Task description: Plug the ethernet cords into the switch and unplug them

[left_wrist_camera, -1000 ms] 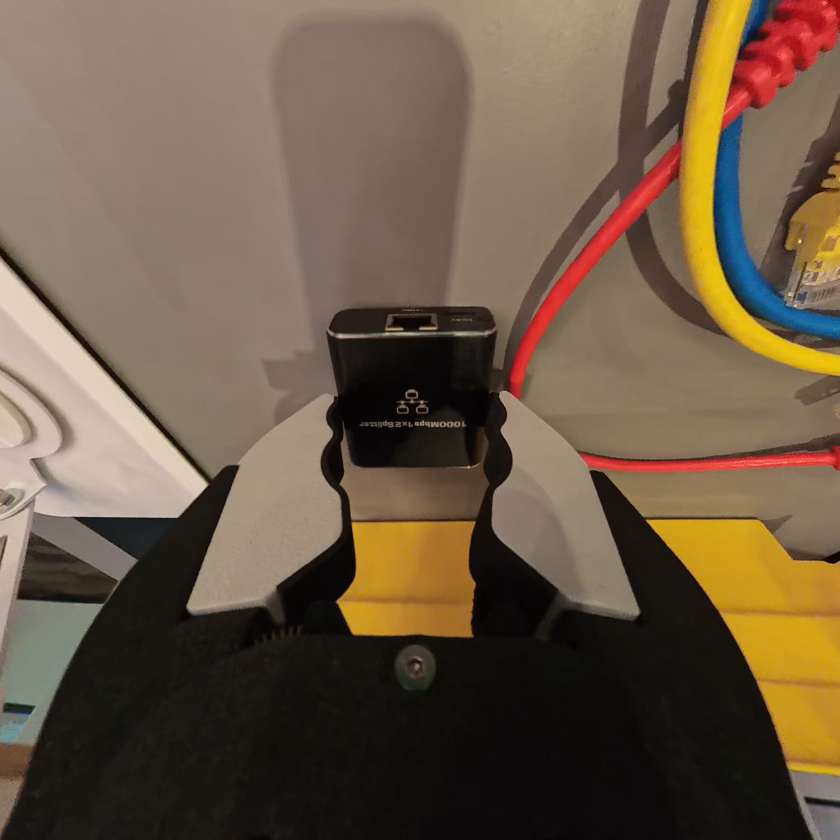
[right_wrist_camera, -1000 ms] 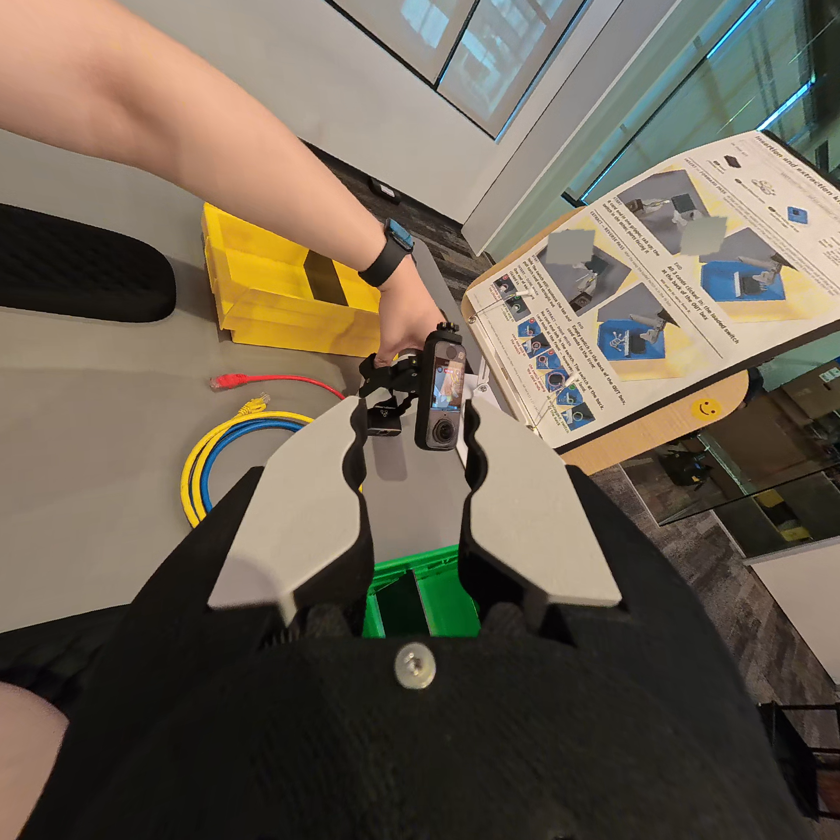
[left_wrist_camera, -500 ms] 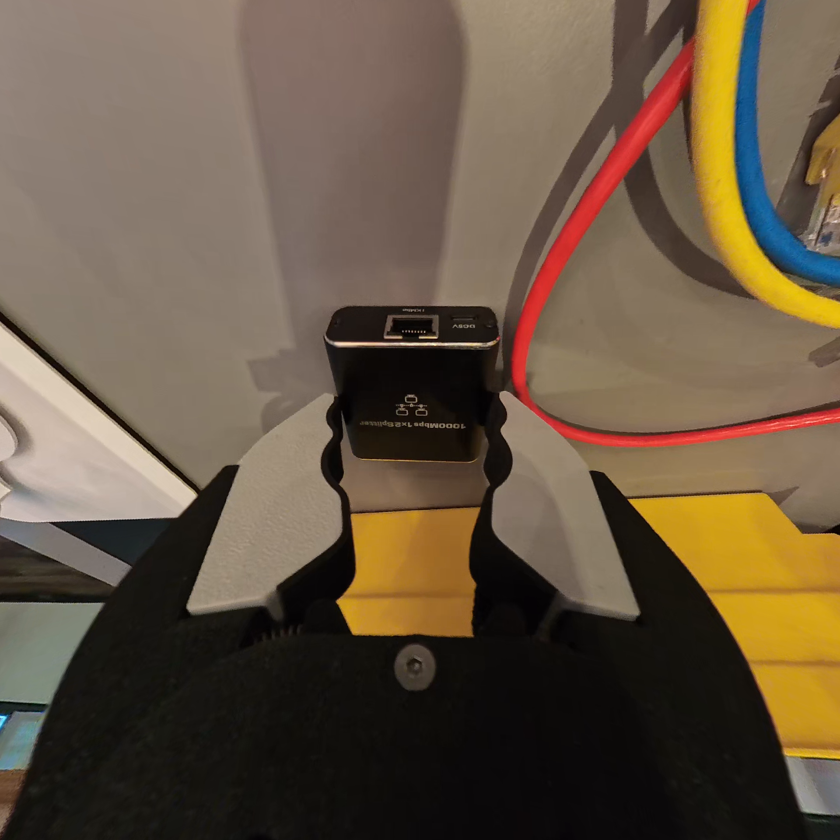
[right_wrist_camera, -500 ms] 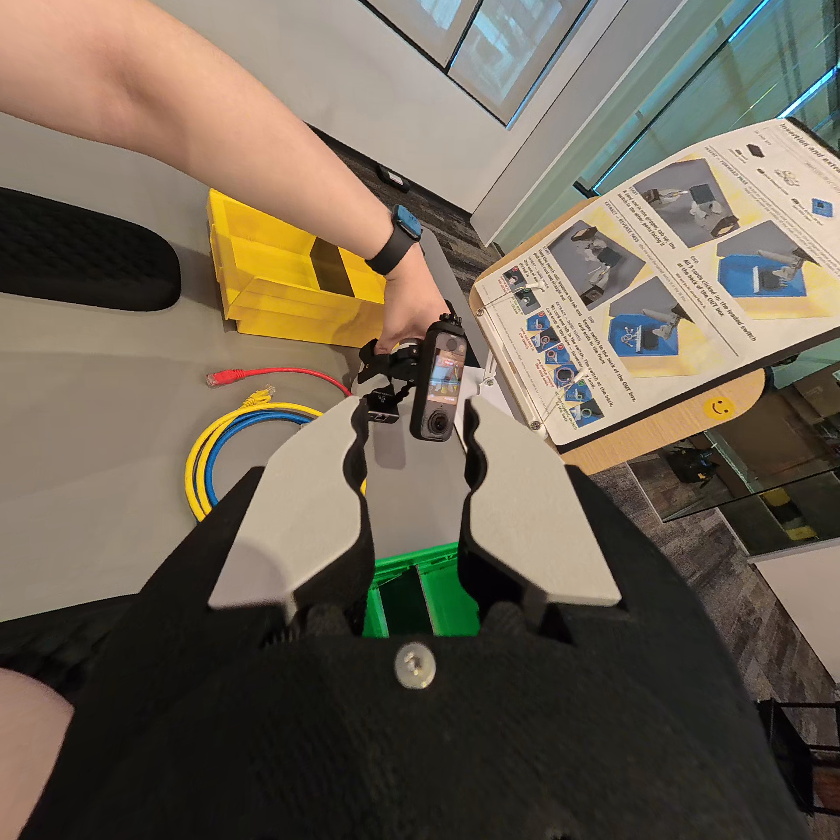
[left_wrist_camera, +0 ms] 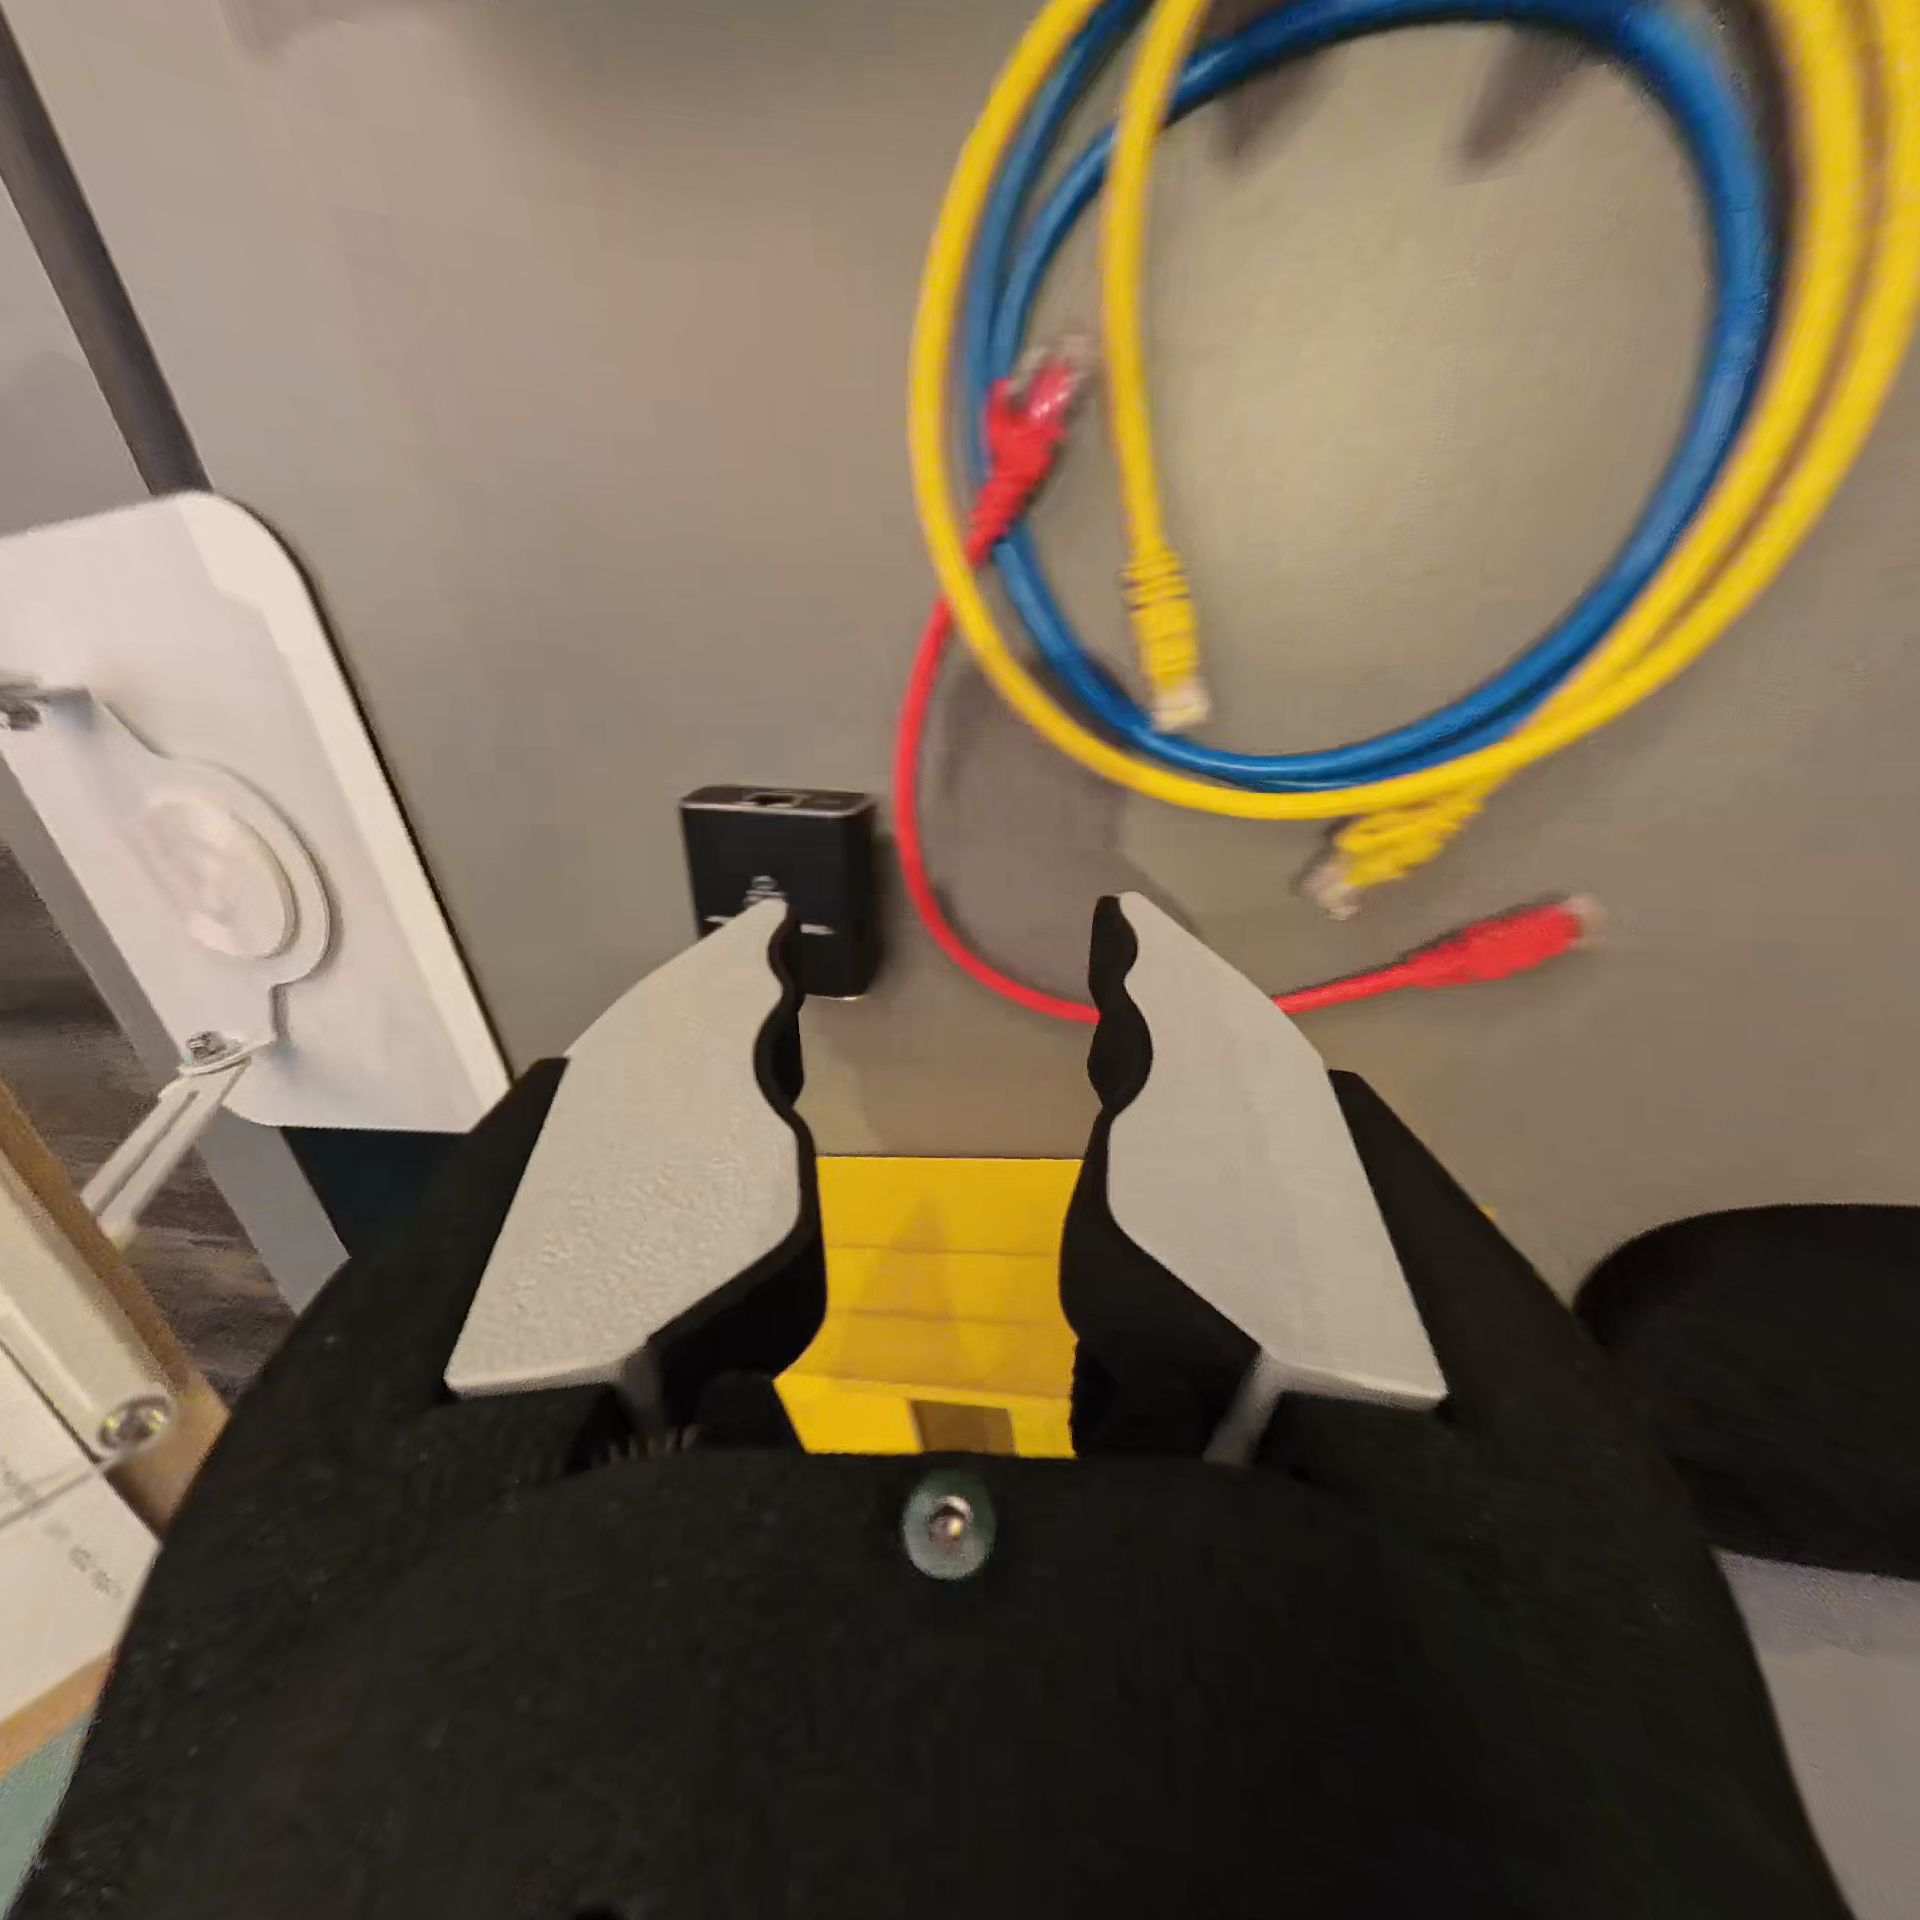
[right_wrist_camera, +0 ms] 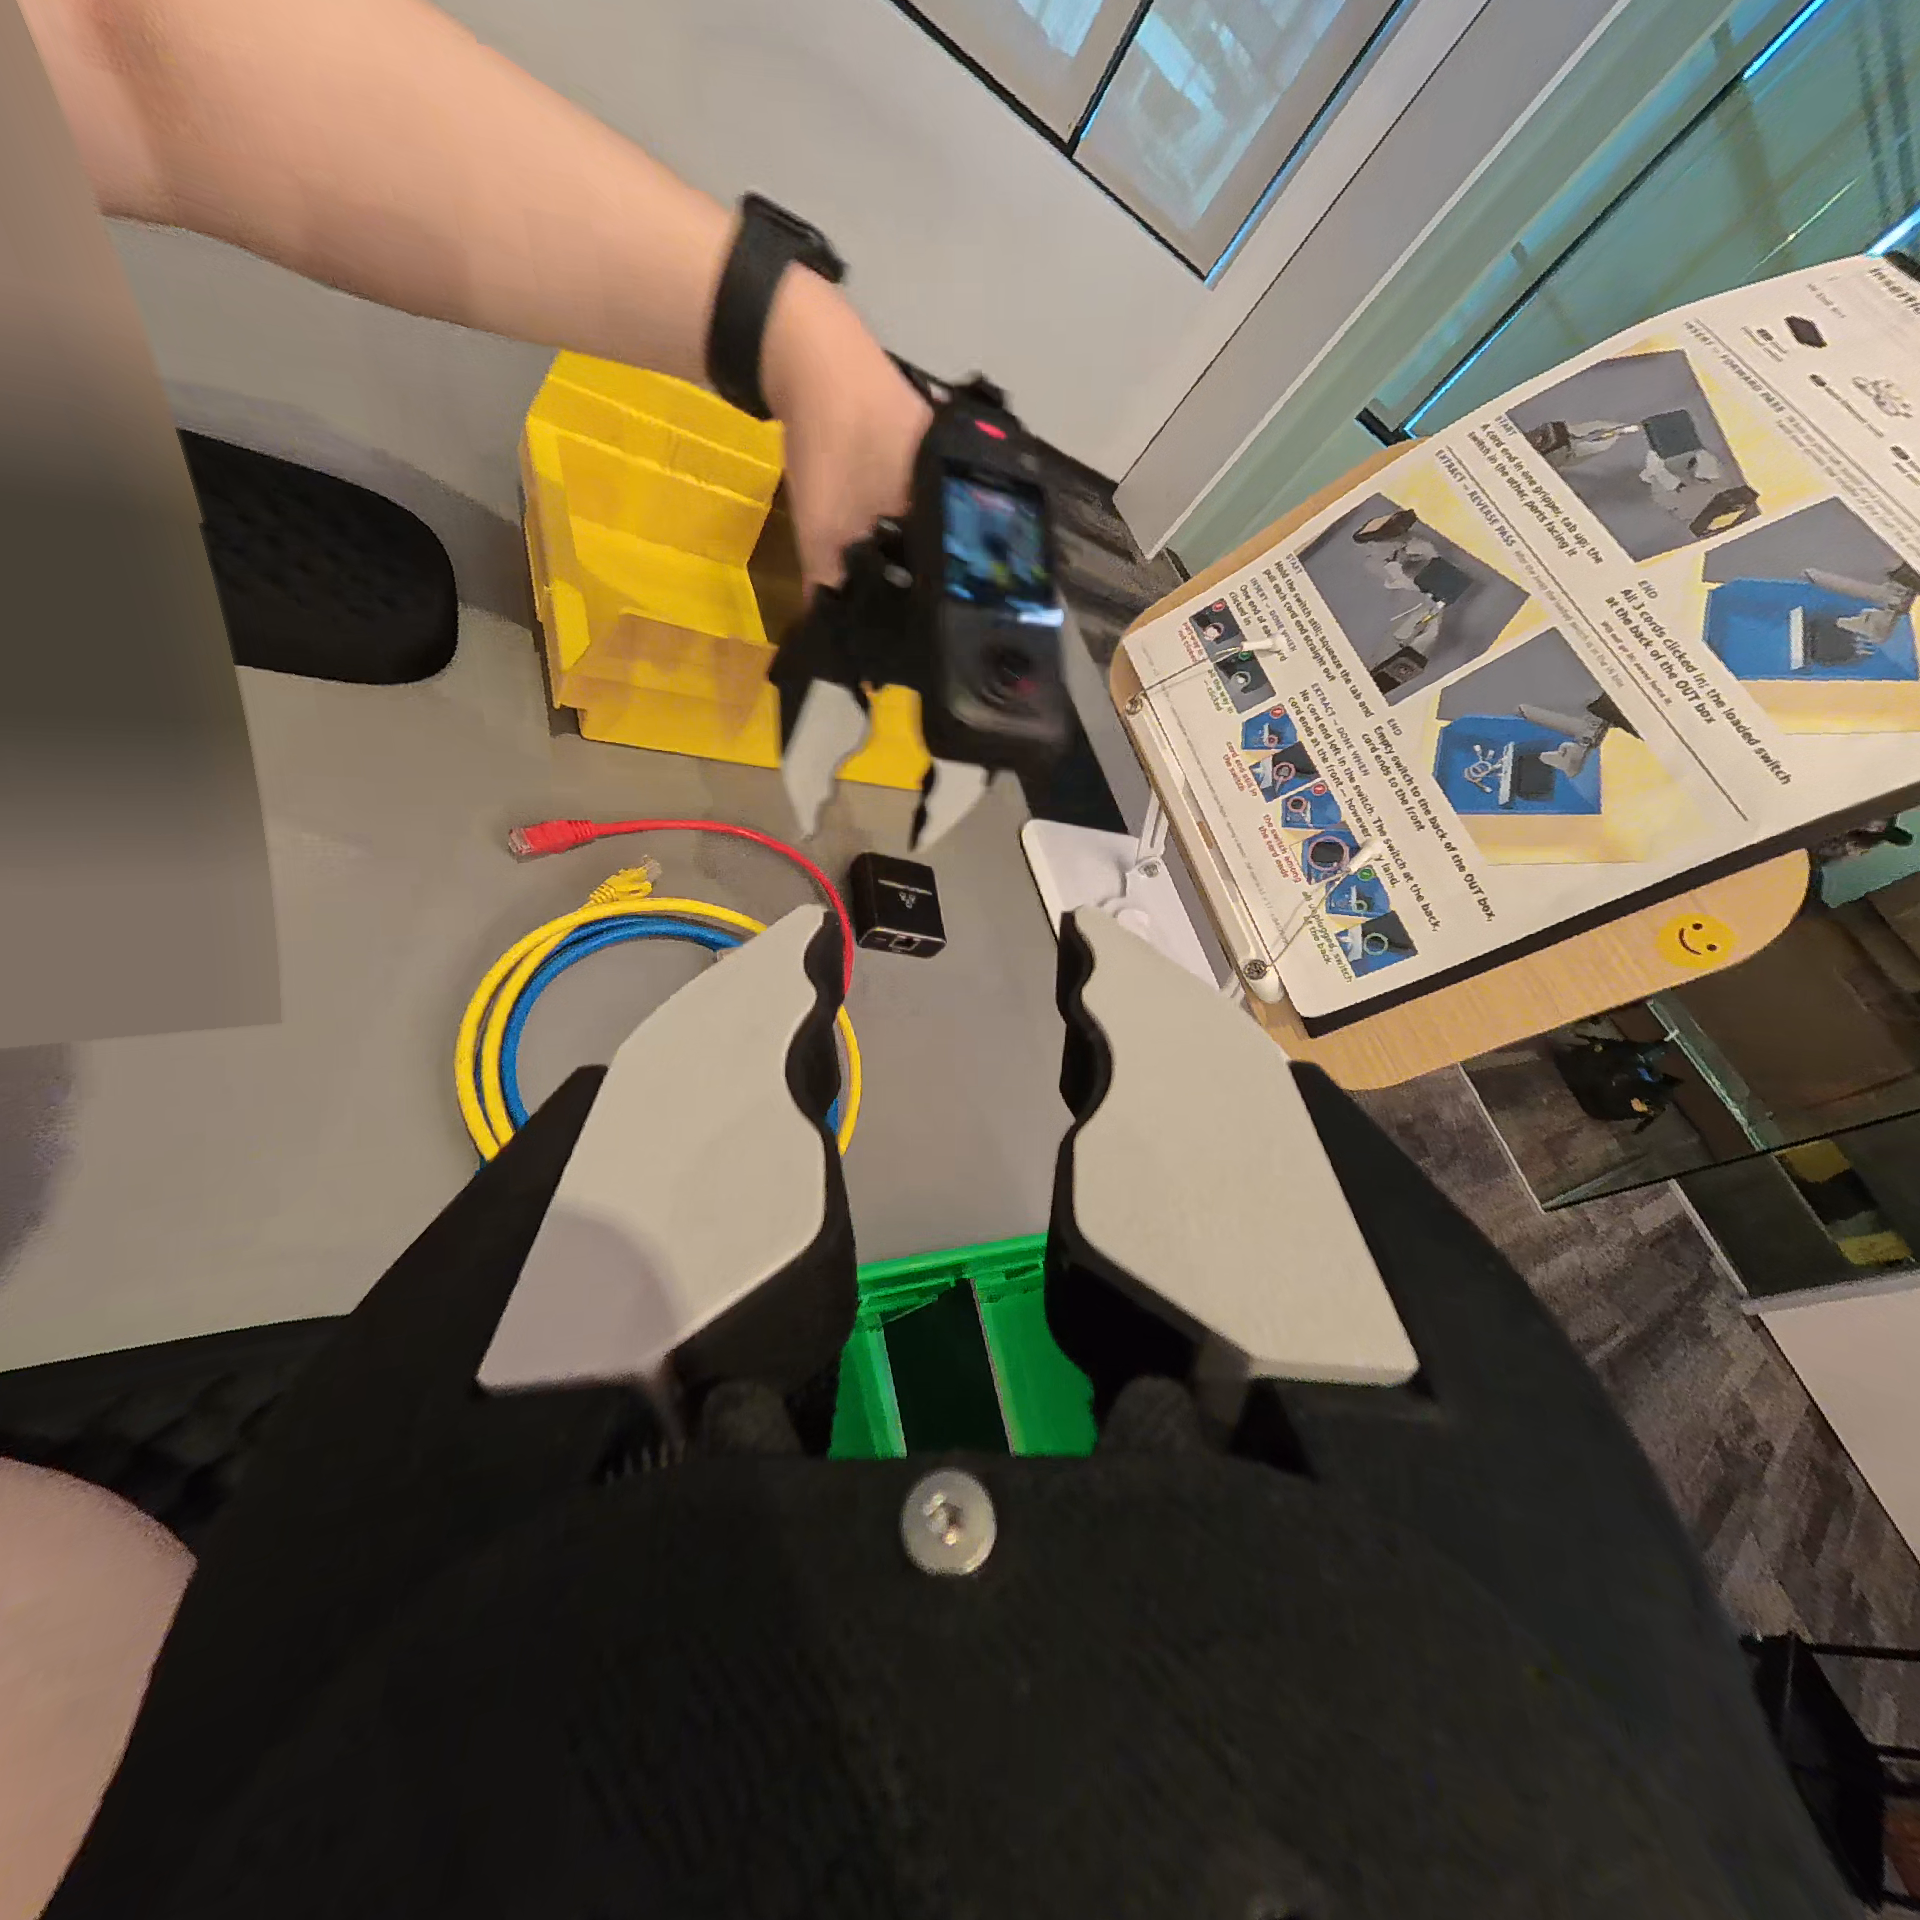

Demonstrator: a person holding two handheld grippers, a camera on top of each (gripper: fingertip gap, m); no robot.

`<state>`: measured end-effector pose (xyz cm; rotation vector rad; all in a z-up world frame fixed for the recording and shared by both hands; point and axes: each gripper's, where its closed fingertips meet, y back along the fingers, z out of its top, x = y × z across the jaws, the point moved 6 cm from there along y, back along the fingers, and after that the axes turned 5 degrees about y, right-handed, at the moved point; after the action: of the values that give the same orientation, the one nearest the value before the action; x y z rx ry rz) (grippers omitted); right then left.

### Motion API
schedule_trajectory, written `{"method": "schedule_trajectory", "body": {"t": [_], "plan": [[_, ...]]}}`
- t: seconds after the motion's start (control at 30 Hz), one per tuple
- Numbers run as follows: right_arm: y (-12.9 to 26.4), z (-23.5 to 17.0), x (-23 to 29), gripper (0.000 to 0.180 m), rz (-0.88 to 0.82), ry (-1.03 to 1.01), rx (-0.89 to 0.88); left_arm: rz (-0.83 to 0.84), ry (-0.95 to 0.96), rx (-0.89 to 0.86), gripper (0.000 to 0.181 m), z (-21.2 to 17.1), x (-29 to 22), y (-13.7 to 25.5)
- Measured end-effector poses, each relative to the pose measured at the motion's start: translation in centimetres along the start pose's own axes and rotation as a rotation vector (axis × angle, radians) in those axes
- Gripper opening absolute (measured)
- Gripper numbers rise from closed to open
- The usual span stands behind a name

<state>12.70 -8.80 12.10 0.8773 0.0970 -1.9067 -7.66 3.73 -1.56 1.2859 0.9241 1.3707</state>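
Observation:
The small black switch (left_wrist_camera: 774, 883) lies flat on the grey table (left_wrist_camera: 520, 416), with nothing plugged into it. My left gripper (left_wrist_camera: 940, 914) hovers above it, open and empty; its left fingertip (left_wrist_camera: 764, 925) only overlaps the switch in the picture. The right wrist view shows the left gripper (right_wrist_camera: 883, 790) raised clear of the switch (right_wrist_camera: 899, 914). A red cord (left_wrist_camera: 914, 727) curves beside the switch. Coiled yellow (left_wrist_camera: 1351, 790) and blue (left_wrist_camera: 1039, 260) cords lie to the right. My right gripper (right_wrist_camera: 945, 925) is open and empty, higher up.
A yellow bin (right_wrist_camera: 644, 582) stands behind the switch and a green bin (right_wrist_camera: 935, 1340) lies under my right gripper. An instruction board (right_wrist_camera: 1558, 675) on a white stand base (left_wrist_camera: 208, 779) stands at the table's side. A black pad (right_wrist_camera: 322, 561) lies beyond the cords. The tips of one gripper are about 25 cm away from the tips of the other.
The switch stood between my left fingers on the table; now the left gripper has lifted up and back, leaving it there, and the jaws have narrowed slightly. The right gripper has barely moved.

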Motion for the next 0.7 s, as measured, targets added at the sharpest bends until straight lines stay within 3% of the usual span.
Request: {"method": "schedule_trajectory", "body": {"t": [0.17,0.3,0.6,0.7], "plan": [[0.5,0.2,0.0,0.039,0.004,-0.001,-0.047,0.066,-0.13,0.033,0.047,-3.1,-8.4,0.8],[0.5,0.7,0.4,0.039,0.02,0.018,-0.061,0.076,-0.134,0.091,0.045,-4.6,-11.8,-0.7],[0.5,0.7,0.7,0.039,0.032,0.029,-0.052,0.071,-0.083,-0.012,0.042,-2.3,-12.2,-2.6],[0.5,0.6,0.7,0.039,0.033,0.027,-0.049,0.067,-0.024,0.045,0.04,-2.1,-11.6,-3.7]]}}
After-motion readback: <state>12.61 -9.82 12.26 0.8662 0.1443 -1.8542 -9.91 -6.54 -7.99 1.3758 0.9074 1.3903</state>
